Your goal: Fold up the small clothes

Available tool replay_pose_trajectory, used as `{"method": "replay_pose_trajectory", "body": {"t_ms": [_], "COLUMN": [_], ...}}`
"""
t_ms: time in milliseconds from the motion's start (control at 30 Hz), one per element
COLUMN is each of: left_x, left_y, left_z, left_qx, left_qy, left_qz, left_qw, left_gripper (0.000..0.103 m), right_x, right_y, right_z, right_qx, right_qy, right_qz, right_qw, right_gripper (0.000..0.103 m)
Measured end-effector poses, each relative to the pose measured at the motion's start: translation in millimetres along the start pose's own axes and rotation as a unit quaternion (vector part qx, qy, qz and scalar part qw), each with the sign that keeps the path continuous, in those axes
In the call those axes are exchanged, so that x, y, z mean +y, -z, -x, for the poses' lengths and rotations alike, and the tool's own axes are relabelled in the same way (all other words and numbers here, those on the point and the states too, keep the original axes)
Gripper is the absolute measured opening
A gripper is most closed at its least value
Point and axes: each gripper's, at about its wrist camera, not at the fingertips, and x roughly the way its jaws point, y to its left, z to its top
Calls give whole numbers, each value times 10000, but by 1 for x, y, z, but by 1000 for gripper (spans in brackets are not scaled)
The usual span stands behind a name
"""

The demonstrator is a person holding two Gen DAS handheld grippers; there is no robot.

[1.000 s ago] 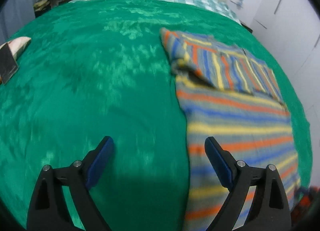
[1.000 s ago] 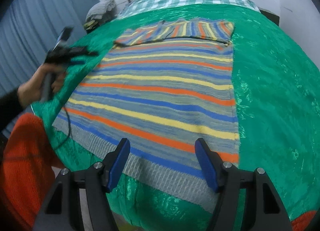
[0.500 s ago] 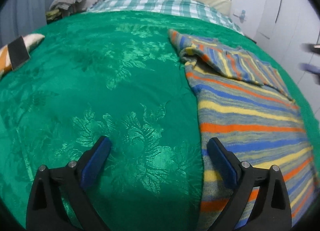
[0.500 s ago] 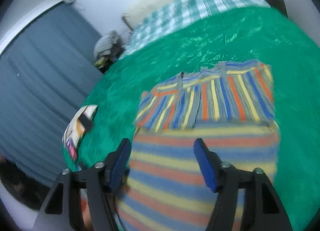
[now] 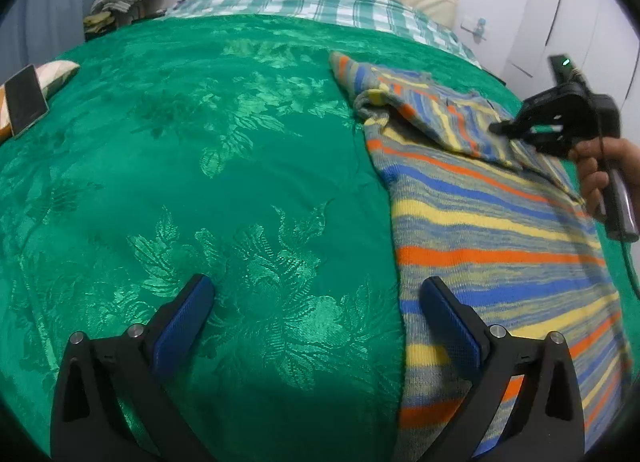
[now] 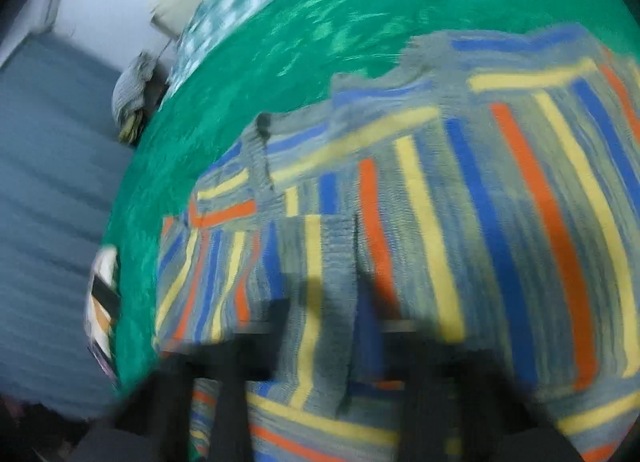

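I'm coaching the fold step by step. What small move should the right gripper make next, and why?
Probably lower the right gripper onto the folded-over sleeve edge of the striped sweater and grasp it. It hovers right above that part, and nothing is held yet. The left gripper is open beside the sweater's left edge.

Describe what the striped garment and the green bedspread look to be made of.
Striped garment: looks like knitted yarn, matte, with visible ribbed stitch texture, probably wool or acrylic. Green bedspread: woven fabric with a satin-like sheen; raised leaf and flower patterns catch the light, suggesting jacquard or brocade. The fibre itself cannot be told.
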Motion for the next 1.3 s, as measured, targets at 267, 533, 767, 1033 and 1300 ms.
{"method": "replay_pose_trajectory", "body": {"t_ms": [267, 533, 767, 1033, 1300], "left_x": [-2, -5, 3, -42, -125], "left_y": [-1, -2, -3, 4, 100], "left_z": [-1, -3, 1, 82, 80], "left_qx": [7, 14, 2, -48, 1247], "left_qy": [-30, -51, 92, 1069, 332], "left_qz": [0, -11, 70, -485, -2402], "left_qw": [10000, 10000, 9999, 9931, 9621], "left_gripper": [102, 103, 103, 101, 100], "right_x": [-7, 5, -1, -25, -56], "right_y": [3, 44, 93, 272, 324], "right_z": [18, 15, 91, 147, 213], "right_qx": [-49, 223, -157, 1333, 868], "right_qy": [1117, 666, 691, 932, 1467], "right_qz": [405, 994, 1295, 2120, 1398], "right_qw": [9929, 9926, 9890, 9636, 9754], "right_gripper": [23, 31, 32, 55, 55]}}
